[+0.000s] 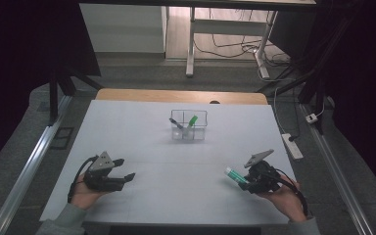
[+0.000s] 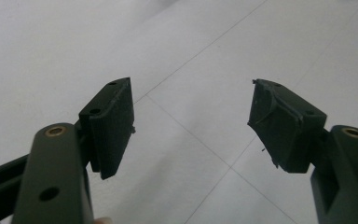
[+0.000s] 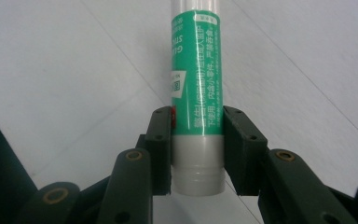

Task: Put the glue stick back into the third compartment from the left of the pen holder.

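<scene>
My right gripper [image 3: 196,154] pinches the glue stick [image 3: 196,84] by its grey end, well short of the organizer [image 1: 189,125], so it could pivot loose; left gripper [image 2: 193,126] spread, empty.

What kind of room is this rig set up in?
Probably a lab or workshop data-collection bay: a white-covered table between aluminium rails, a power strip with loose cables on the floor, and dark curtains at the sides.

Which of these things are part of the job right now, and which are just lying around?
In the job:
right gripper, shut on the glue stick
clear organizer, the likely goal

Lying about:
left gripper, open and idle
power strip on the floor
far desk legs
</scene>
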Motion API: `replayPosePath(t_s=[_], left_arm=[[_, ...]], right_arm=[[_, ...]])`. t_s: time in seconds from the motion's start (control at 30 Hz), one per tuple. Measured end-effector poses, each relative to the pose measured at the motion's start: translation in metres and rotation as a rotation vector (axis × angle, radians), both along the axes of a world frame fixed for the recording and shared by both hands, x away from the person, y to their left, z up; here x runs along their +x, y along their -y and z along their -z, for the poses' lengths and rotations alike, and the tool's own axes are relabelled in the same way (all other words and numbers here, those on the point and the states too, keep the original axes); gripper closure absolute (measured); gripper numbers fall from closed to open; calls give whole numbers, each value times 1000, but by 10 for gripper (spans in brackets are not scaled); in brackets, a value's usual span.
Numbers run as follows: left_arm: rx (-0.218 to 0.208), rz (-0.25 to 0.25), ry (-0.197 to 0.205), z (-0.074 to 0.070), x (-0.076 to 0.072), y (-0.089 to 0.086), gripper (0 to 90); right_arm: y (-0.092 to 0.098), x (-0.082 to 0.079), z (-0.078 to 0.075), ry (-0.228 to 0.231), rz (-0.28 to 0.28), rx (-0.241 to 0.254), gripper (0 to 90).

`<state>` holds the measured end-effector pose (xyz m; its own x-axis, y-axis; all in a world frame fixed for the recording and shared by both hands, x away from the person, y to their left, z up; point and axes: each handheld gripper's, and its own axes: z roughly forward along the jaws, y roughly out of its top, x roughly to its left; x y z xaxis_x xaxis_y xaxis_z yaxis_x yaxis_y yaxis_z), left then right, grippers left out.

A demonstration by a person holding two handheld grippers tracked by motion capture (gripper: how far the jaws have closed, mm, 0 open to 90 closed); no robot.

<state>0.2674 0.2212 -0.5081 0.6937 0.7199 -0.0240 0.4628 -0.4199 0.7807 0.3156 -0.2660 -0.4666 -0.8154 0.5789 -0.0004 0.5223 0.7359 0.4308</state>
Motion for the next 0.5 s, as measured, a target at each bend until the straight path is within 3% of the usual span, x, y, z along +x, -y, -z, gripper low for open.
replayPosePath(t_s=[0.5], left_arm=[[8,24,21,-2,0,10,304]], right_arm=[[-46,8,-6,20,-64,67,651]])
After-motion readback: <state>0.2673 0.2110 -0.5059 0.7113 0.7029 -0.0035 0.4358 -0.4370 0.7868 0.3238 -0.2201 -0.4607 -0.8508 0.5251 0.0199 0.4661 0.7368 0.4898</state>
